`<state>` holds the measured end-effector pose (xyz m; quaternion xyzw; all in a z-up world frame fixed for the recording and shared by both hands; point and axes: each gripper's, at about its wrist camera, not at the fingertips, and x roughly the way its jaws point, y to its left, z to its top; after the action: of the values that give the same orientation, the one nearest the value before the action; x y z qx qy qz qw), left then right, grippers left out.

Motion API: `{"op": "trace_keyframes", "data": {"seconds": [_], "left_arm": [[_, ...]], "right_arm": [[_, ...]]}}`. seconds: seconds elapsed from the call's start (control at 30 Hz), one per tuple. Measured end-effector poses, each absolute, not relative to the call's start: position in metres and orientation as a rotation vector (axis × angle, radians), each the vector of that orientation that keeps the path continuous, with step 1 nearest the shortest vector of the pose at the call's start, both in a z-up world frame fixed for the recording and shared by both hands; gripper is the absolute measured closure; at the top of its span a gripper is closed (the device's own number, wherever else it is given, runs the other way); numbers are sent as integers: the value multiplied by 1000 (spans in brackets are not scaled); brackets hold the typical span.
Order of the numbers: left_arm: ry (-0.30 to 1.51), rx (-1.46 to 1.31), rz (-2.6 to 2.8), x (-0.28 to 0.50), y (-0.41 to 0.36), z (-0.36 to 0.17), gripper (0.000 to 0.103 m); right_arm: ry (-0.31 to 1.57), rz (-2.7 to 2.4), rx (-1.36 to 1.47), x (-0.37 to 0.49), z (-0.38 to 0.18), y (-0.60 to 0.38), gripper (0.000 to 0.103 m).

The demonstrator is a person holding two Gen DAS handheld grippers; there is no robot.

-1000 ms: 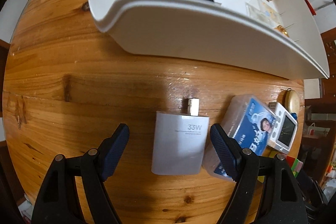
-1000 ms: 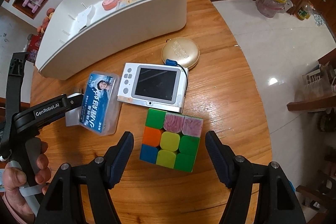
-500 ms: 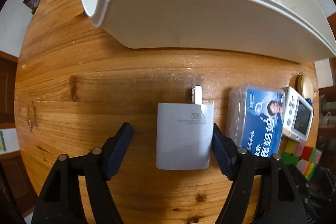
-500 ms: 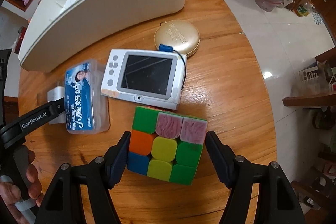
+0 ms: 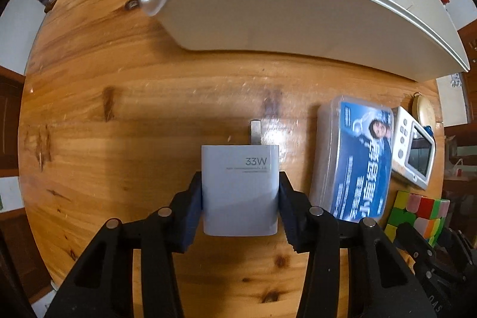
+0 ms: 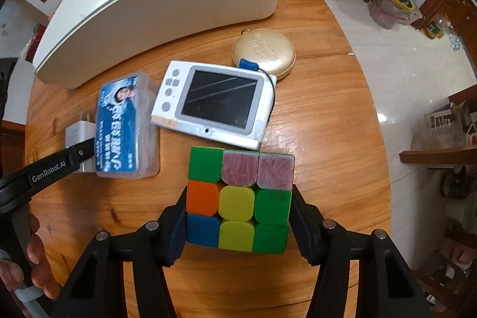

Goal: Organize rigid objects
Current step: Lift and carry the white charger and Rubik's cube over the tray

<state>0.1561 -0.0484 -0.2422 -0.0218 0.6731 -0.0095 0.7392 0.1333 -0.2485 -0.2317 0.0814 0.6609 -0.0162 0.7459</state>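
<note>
On the round wooden table [image 5: 119, 139], the white bin [image 5: 268, 17] lies ahead of both grippers. Our left gripper [image 5: 241, 201] clamps the charger [image 5: 240, 189], prongs pointing binward. Our right gripper [image 6: 238, 216] clamps the cube [image 6: 238, 198] by its sides, both objects resting on the wood.

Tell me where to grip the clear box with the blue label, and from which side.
Take the clear box across its two long side walls, coming from above. It lies flat, label up; the charger and game console crowd those sides, so the tongs need to slip in carefully.
</note>
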Motion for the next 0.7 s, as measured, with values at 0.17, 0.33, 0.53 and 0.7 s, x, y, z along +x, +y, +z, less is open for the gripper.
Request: {"op": "trace_keyframes", "data": {"seconds": [0.17,0.33,0.53,0.7], "left_arm": [[1468,-59,-41,139,-35,-225,53],[1431,-75,-68,131,-25,-189,53],[1354,-77,-111,140,-18,-130,53],[1251,-85,-136,169,-18,-75,53]], "right_arm": [[1438,2,195,122,-222,-250,43],[1405,48,198,112,-198,-245,43],[1313,102,180,119,-150,-244,43],[1190,121,130,142,-97,-248,43]]}}
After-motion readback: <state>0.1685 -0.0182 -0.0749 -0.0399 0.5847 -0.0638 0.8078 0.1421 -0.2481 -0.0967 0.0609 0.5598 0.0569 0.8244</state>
